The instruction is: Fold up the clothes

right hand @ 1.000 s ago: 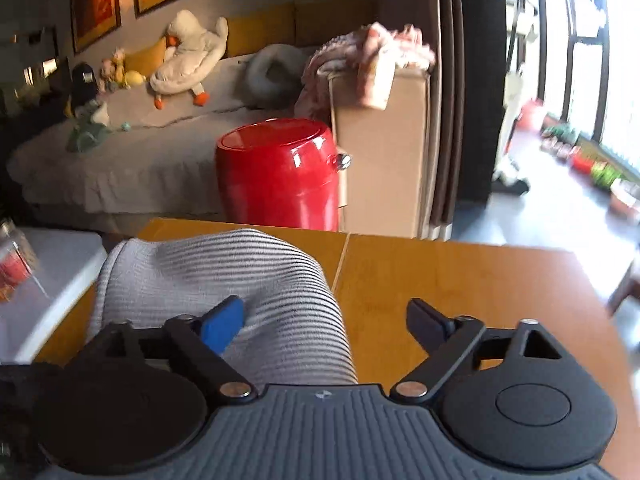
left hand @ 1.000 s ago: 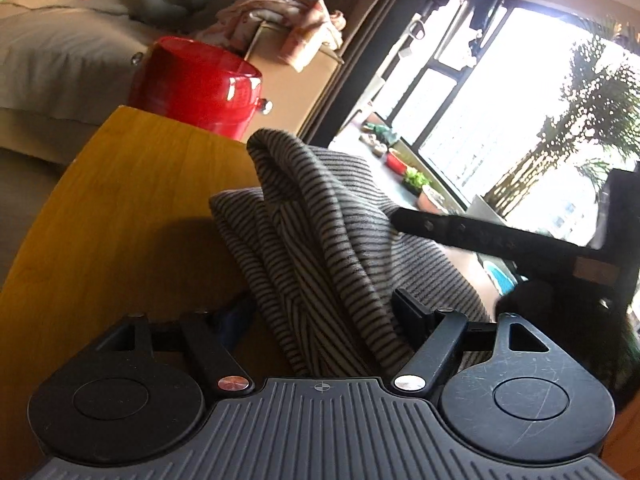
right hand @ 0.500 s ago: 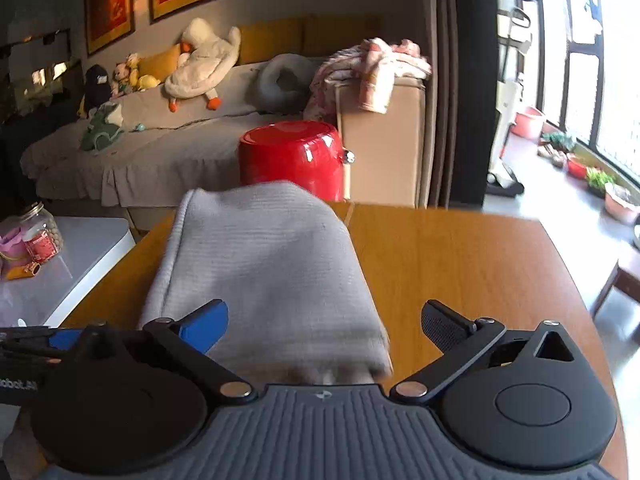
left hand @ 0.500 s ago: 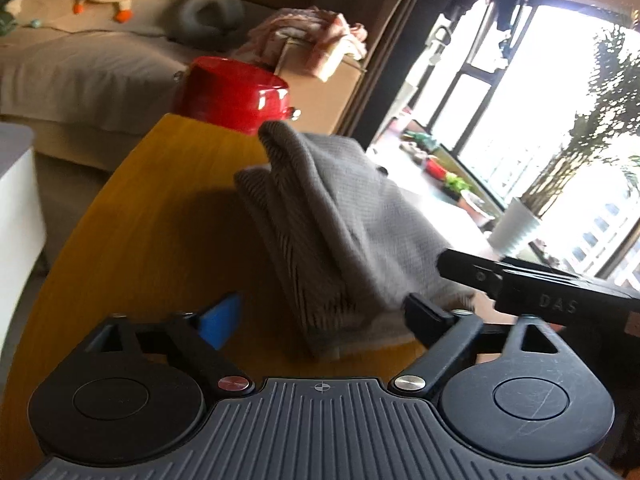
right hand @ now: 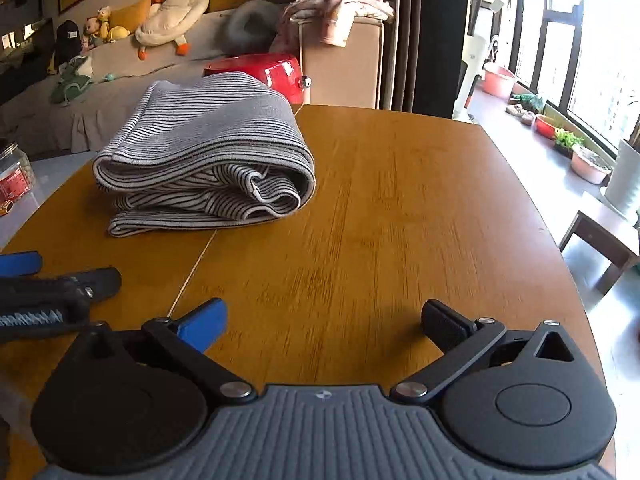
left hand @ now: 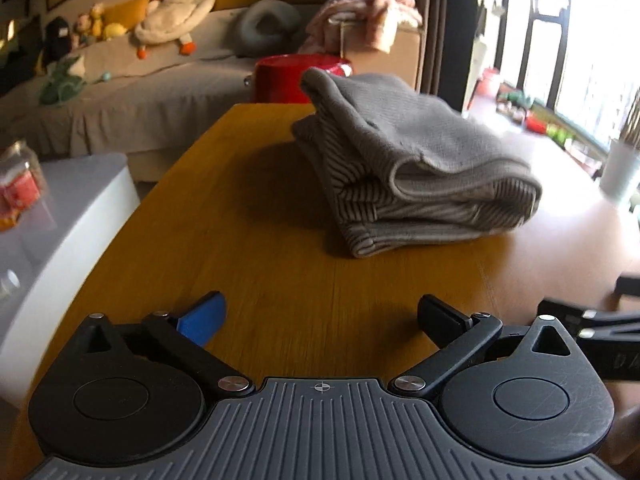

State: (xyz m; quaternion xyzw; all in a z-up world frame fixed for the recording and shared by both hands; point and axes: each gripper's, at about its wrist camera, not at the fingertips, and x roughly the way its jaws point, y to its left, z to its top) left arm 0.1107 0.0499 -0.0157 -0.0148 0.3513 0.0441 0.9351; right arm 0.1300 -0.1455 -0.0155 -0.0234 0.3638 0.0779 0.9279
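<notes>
The left gripper [left hand: 320,316], which pinched the striped garment [left hand: 408,164] a second ago, has let go and backed off, fingers spread and empty. The garment lies folded on the table [right hand: 400,200], well ahead. The right gripper [right hand: 324,320] is likewise spread and withdrawn. The fold looks finished. Lettering on the grippers is too blurred to read.
</notes>
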